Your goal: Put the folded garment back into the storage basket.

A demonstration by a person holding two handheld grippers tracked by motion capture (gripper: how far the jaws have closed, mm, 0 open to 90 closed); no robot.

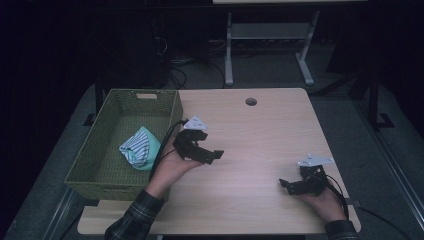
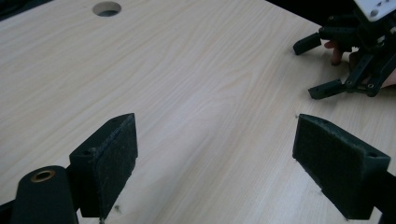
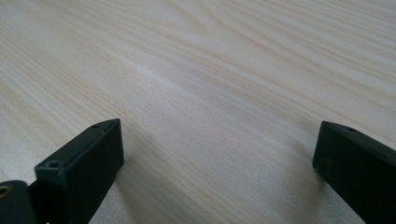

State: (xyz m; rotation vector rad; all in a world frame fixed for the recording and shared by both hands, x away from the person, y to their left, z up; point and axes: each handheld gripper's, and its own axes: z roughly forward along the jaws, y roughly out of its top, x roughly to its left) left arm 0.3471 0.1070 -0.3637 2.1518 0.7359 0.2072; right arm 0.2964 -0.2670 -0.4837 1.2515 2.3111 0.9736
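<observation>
Green basket [image 1: 107,150] holding the striped cloth [image 1: 139,147] is lying just left of the left gripper [image 1: 212,155] (nearer of 2); right gripper [image 1: 285,184] is sitting well apart, both jaws gaping empty.

Bare table [image 1: 250,135] right of basket [image 1: 107,150] wall.

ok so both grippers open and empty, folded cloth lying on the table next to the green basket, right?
Not quite: the folded cloth lies inside the green basket, not on the table, as the high view shows. The rest holds: the left gripper and the right gripper are open and empty.
</observation>
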